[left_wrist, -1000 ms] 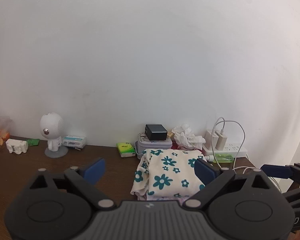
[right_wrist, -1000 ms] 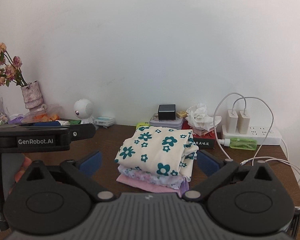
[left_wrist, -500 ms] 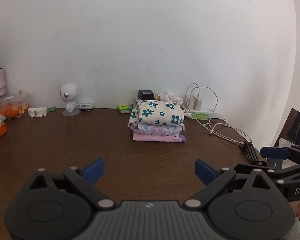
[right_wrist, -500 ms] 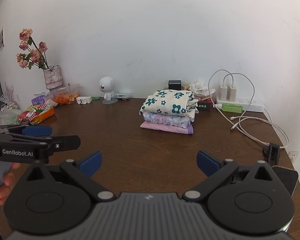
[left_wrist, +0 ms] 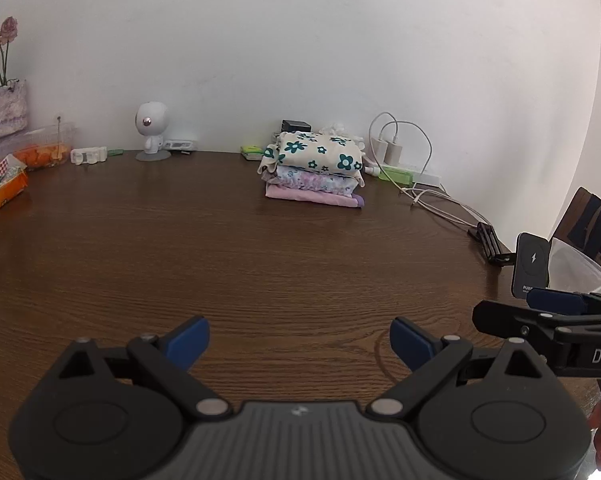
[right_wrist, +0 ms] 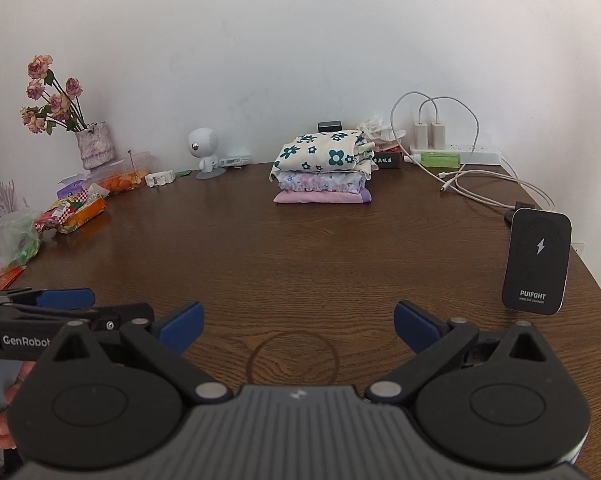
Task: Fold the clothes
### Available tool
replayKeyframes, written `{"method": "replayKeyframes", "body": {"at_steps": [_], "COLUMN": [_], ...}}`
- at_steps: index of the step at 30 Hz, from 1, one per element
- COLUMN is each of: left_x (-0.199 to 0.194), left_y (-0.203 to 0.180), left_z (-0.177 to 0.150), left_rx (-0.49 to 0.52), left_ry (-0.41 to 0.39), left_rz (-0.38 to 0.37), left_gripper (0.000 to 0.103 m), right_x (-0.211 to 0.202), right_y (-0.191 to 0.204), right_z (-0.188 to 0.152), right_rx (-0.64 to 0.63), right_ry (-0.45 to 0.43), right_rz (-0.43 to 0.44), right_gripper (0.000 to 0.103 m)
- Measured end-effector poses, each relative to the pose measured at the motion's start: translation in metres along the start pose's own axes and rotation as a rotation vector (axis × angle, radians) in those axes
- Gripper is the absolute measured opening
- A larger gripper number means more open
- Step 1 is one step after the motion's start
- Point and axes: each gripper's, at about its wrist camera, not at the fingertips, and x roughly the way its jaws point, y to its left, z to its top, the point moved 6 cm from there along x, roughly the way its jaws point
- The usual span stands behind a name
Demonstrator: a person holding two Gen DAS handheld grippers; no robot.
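Note:
A stack of folded clothes (left_wrist: 314,168) sits at the far side of the brown table (left_wrist: 260,264): a cream piece with teal flowers on top, a lilac print under it, pink at the bottom. The right wrist view shows the same stack (right_wrist: 323,170). My left gripper (left_wrist: 299,338) hangs open over the near table edge, nothing between its blue pads. My right gripper (right_wrist: 296,322) is open too and holds nothing. Both stand far from the stack. In the left wrist view the right gripper (left_wrist: 548,312) pokes in from the right.
A black wireless charger (right_wrist: 537,261) stands at the right edge. White cables (right_wrist: 484,188) and a power strip (right_wrist: 456,152) lie back right. A white toy robot (right_wrist: 205,152), a vase of flowers (right_wrist: 94,148) and snack packets (right_wrist: 76,212) line the left side.
Both grippers have pulled back from right beside the clothes stack to the near side of the table. The stack stays put and both grippers remain open.

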Motion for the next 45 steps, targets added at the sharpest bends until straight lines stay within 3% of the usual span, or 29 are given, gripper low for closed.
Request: {"method": "replayKeyframes", "body": {"at_steps": [27, 45], "left_x": [0.011, -0.017], "left_y": [0.007, 0.005], "left_z": [-0.004, -0.017], "left_rx": [-0.011, 0.014], "left_ry": [0.032, 0.033], "left_rz": [0.012, 0.058], "left_gripper": [0.097, 0.097], "right_x": [0.014, -0.001], "right_y": [0.009, 0.023], "right_z": [-0.007, -0.024], "right_rx": [-0.011, 0.036], "right_ry": [0.045, 0.093], "right_rz": [-0.020, -0.018], "right_gripper": [0.103, 0.103]}}
